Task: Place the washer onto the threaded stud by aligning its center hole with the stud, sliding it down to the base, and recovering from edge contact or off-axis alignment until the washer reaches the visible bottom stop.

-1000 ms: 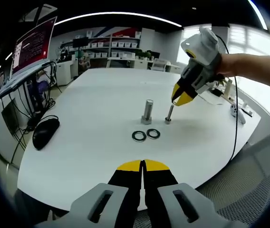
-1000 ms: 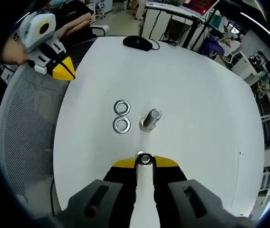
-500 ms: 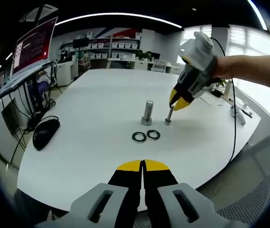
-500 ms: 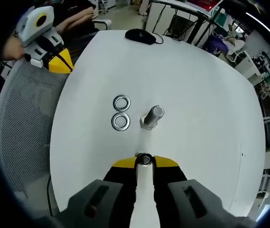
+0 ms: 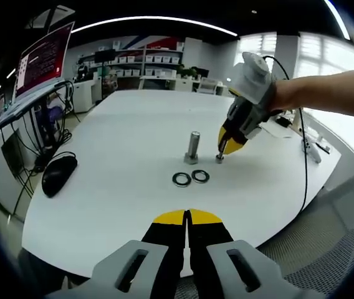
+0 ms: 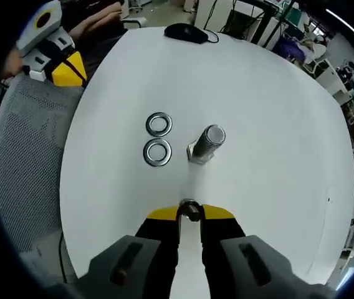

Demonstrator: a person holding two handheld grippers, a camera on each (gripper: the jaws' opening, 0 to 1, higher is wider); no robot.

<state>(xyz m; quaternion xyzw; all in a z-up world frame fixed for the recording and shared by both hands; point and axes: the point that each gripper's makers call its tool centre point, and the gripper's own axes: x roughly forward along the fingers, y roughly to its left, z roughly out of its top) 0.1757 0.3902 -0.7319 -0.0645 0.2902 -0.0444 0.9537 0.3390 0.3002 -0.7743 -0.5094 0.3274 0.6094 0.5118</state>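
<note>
Two washers lie flat on the white table, touching edge to edge, just beside the thick bolt that stands upright on its hex head; in my left gripper view the same pair of washers sits in front of that bolt; neither washer is on any stud.

My right gripper has its yellow-tipped jaws drawn in narrow around the slim threaded stud, whose top shows as a small grey ring right between the tips; the jaws look to be touching it on both sides, so I take it as clamped; from my left gripper view that right gripper comes down from above onto the stud, which stands upright on the table just right of the thick bolt, its base resting on the surface.

My left gripper hangs well back from the parts, over the near edge of the table, its jaws pressed together with only a thin dark seam between the yellow tips and nothing in them; in my right gripper view it sits out past the table edge, above a grey mesh chair.

A black mouse rests on the table far to one side, near the monitor.
</note>
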